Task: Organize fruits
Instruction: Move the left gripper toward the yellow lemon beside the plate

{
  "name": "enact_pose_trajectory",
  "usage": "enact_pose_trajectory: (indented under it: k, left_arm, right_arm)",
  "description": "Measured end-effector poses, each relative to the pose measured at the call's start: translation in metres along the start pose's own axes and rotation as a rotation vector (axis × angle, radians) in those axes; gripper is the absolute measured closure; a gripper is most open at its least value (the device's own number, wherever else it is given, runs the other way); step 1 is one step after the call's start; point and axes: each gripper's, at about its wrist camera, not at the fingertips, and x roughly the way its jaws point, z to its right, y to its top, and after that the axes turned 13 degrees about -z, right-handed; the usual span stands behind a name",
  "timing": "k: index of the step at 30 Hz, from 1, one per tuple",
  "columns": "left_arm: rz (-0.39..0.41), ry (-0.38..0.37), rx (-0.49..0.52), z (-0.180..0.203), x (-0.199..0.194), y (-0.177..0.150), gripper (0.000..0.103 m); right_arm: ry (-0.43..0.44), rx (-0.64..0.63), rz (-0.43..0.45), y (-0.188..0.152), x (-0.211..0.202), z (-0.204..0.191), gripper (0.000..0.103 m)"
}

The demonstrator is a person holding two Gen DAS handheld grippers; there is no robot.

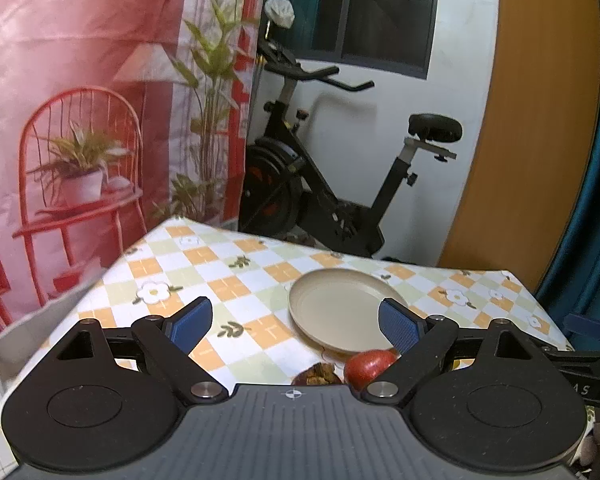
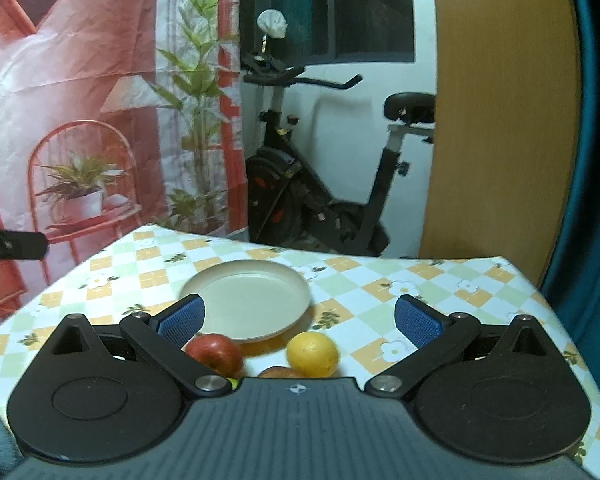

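A: What is on the table?

B: A checked tablecloth (image 2: pixel 380 280) holds a cream plate (image 2: pixel 248 300) with nothing on it. Just in front of the plate sit a red apple (image 2: pixel 214 352) and a lemon (image 2: pixel 312 354), near each other but apart.

A: And the grippers?

B: The left gripper (image 1: pixel 296 322) and the right gripper (image 2: pixel 300 318) both hover above the table, fingers spread wide, holding nothing. An exercise bike (image 2: pixel 320 184) stands behind.
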Motion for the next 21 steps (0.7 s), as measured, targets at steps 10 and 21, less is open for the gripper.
enact_pose_trajectory:
  k: [10,21]
  left_arm:
    - [-0.089,-0.060,0.009,-0.009,0.024,0.013,0.011]
    - [-0.108,-0.077,0.075,0.009,0.062,0.056,0.015]
  right_arm:
    - [0.024,-0.057,0.023,0.004,0.008,0.008,0.000]
    - [0.047,-0.052,0.004,0.054,0.021,0.048,0.000]
